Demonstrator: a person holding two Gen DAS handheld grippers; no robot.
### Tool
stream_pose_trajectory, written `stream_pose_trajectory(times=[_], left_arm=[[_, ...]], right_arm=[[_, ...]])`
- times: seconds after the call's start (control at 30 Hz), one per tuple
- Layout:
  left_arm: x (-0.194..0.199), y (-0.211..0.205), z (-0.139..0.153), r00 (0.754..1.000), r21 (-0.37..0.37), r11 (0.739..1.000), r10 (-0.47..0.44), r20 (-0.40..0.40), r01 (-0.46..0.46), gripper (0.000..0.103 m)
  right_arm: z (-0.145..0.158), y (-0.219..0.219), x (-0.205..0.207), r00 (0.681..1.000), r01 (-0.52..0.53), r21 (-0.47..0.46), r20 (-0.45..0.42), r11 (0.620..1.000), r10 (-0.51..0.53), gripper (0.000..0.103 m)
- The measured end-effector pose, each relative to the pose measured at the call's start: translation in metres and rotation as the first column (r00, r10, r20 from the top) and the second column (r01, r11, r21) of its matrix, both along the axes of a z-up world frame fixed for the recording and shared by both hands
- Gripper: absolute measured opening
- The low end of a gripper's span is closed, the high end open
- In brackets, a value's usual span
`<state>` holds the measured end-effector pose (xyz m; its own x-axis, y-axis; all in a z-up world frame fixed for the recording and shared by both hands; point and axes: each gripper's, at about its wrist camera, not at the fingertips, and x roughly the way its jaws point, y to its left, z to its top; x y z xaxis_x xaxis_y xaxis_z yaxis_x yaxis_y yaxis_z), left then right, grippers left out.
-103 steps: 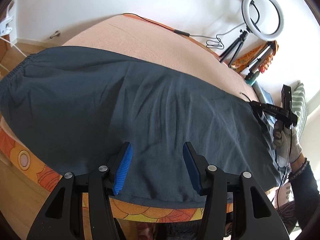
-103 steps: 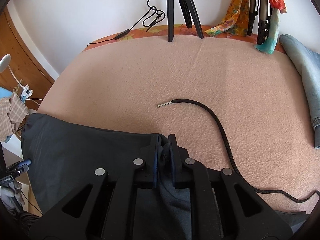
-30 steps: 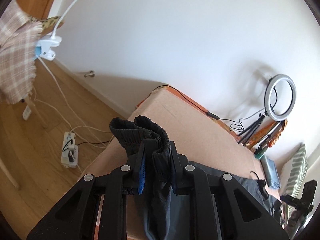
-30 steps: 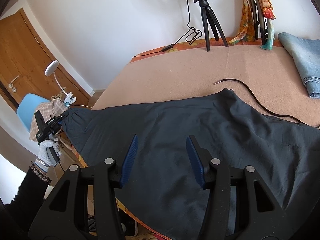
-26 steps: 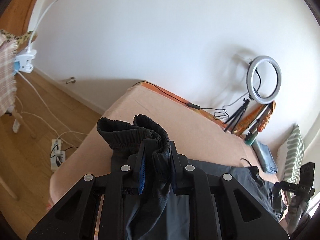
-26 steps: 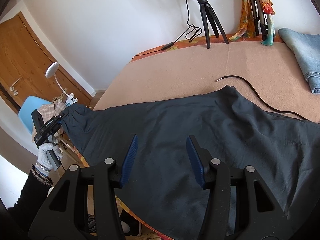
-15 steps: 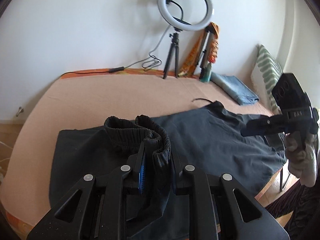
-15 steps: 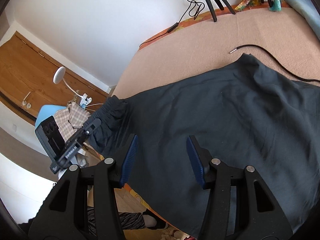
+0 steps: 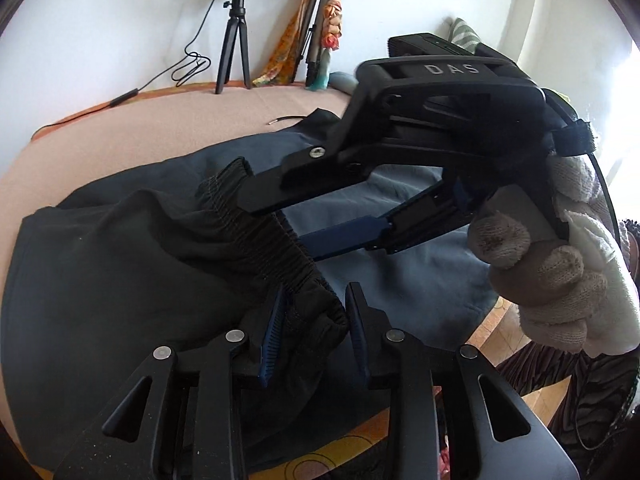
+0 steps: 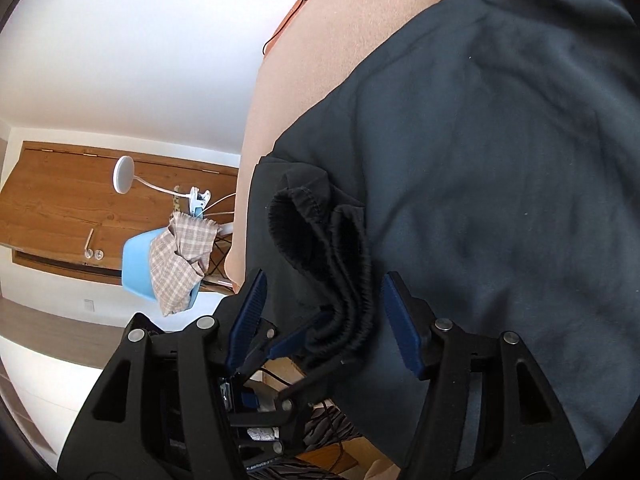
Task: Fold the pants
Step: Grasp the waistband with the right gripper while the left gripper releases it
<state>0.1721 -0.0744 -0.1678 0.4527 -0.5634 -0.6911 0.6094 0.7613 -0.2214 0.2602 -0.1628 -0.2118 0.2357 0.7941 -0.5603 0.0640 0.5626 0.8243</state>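
Dark grey pants (image 9: 120, 280) lie on the peach blanket, folded over so the elastic waistband (image 9: 256, 240) rests on top of the legs. My left gripper (image 9: 316, 320) is partly open, with the bunched waistband corner lying loosely between its blue pads. My right gripper (image 9: 276, 224) is open and reaches in from the right, its jaws on either side of the waistband. In the right wrist view the right gripper (image 10: 324, 312) is open around the waistband (image 10: 340, 248), with the left gripper's fingers (image 10: 296, 340) just below it.
A ring light tripod (image 9: 234, 40), cables and colourful cloths (image 9: 320, 32) stand at the bed's far edge. A black cord tip (image 9: 280, 120) lies on the blanket (image 9: 120, 128). A blue chair with checked cloth (image 10: 176, 256), a clip lamp (image 10: 128, 172) and a wooden door are beside the bed.
My left gripper carried the waistband across over the pant legs and has loosened its grip. My right gripper moved in close and now brackets the waistband.
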Motion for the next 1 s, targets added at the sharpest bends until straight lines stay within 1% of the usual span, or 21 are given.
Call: stream_pose_trajectory(times=[0.07,0.13,0.2,0.27,0.3,0.33,0.37,0.4,0.43,0.5,0.57,0.63,0.67,0.77,0.8,0.87,1.0], left_arm=[[-0.004,-0.003,0.002,1.0,-0.001,1.0,-0.013,-0.025,0.013,0.042],[-0.011,0.003,0.007,0.998,-0.016,0.999,-0.031,-0.055,0.031,0.042],[-0.019,0.016,0.015,0.996,-0.044,0.999,-0.033,-0.081,0.029,0.042],[-0.026,0.03,0.024,0.997,-0.064,0.998,-0.01,-0.073,0.006,0.042],[-0.029,0.04,0.029,0.998,-0.062,0.998,0.016,-0.053,-0.019,0.042],[-0.03,0.05,0.033,0.998,-0.053,0.997,0.047,-0.034,-0.049,0.042],[-0.028,0.059,0.036,0.997,-0.043,0.996,0.081,-0.021,-0.081,0.042],[-0.024,0.07,0.037,0.993,-0.04,0.992,0.119,-0.019,-0.12,0.042],[-0.019,0.08,0.039,0.988,-0.05,0.986,0.155,-0.025,-0.156,0.042],[-0.009,0.098,0.042,0.976,-0.067,0.974,0.214,-0.032,-0.216,0.042],[0.0,0.114,0.045,0.962,-0.076,0.959,0.27,-0.027,-0.272,0.042],[0.006,0.124,0.05,0.952,-0.092,0.948,0.305,-0.026,-0.306,0.042],[0.015,0.133,0.05,0.948,-0.098,0.943,0.318,-0.026,-0.319,0.042],[0.018,0.139,0.053,0.939,-0.101,0.934,0.343,-0.015,-0.343,0.043],[0.018,0.139,0.052,0.939,-0.102,0.933,0.344,-0.02,-0.344,0.045],[0.02,0.135,0.049,0.942,-0.107,0.936,0.335,-0.032,-0.337,0.045],[0.02,0.117,0.048,0.956,-0.083,0.953,0.291,-0.031,-0.293,0.045]], right_arm=[[-0.003,0.009,0.001,1.0,-0.01,-0.027,-0.003,1.0,0.01,0.063],[-0.003,0.017,0.001,1.0,-0.019,-0.054,-0.001,0.998,0.019,0.063],[-0.003,0.023,0.0,1.0,-0.019,-0.092,0.007,0.996,0.02,0.063],[-0.003,0.027,0.0,1.0,-0.011,-0.093,0.022,0.996,0.013,0.063],[-0.003,0.027,0.0,1.0,-0.003,-0.095,0.029,0.995,0.006,0.058],[-0.003,0.026,0.001,0.999,0.0,-0.108,0.034,0.994,0.003,0.046],[-0.004,0.026,0.002,0.999,-0.002,-0.128,0.036,0.992,0.006,0.038],[-0.005,0.027,0.002,0.999,-0.003,-0.149,0.038,0.989,0.009,0.025],[-0.005,0.028,0.002,0.999,0.0,-0.161,0.043,0.987,0.007,0.022],[-0.002,0.027,0.002,0.998,0.011,-0.165,0.065,0.986,-0.001,0.019],[0.007,0.027,0.0,0.995,0.015,-0.188,0.098,0.982,0.004,0.018],[0.021,0.028,-0.002,0.99,0.023,-0.213,0.141,0.977,0.007,0.017],[0.03,0.027,-0.004,0.986,0.028,-0.219,0.166,0.975,0.008,0.017],[0.054,0.019,-0.008,0.971,0.036,-0.252,0.238,0.967,0.026,0.017],[0.06,0.015,-0.011,0.966,0.042,-0.263,0.255,0.964,0.028,0.017],[0.067,0.001,-0.015,0.963,0.055,-0.278,0.269,0.959,0.023,0.017],[0.074,-0.034,-0.023,0.964,0.092,-0.284,0.267,0.954,-0.014,0.017]])
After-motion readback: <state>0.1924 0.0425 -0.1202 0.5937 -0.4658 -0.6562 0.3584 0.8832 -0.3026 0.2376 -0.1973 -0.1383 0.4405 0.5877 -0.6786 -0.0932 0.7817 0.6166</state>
